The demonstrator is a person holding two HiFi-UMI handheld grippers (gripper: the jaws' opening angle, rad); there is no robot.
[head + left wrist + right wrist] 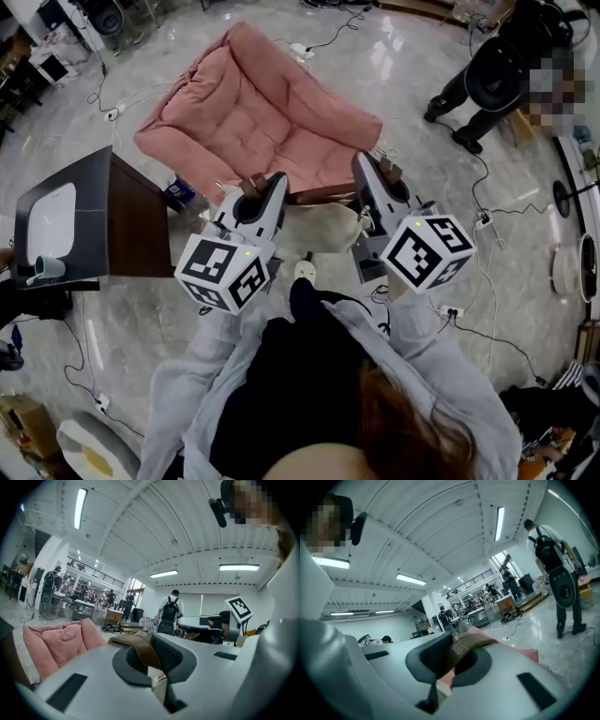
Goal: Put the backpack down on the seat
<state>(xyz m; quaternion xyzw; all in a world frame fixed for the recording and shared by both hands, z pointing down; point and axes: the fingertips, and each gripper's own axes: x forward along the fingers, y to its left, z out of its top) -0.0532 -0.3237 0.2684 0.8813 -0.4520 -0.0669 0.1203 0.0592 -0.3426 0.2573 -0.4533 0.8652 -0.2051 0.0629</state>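
Currently both claws are clamped on brown straps. Left claw [253, 187] pinches one strap [140, 645], and right claw [385, 173] pinches the other strap [469, 645]. The beige backpack [319, 230] hangs between and below the two claws, at the front edge of the pink seat [262, 117], not on its cushion. Whether it touches that edge is unclear. A dark side table [136, 225] stands left of the seat.

Pink seat [255, 112], beige backpack [321, 231]
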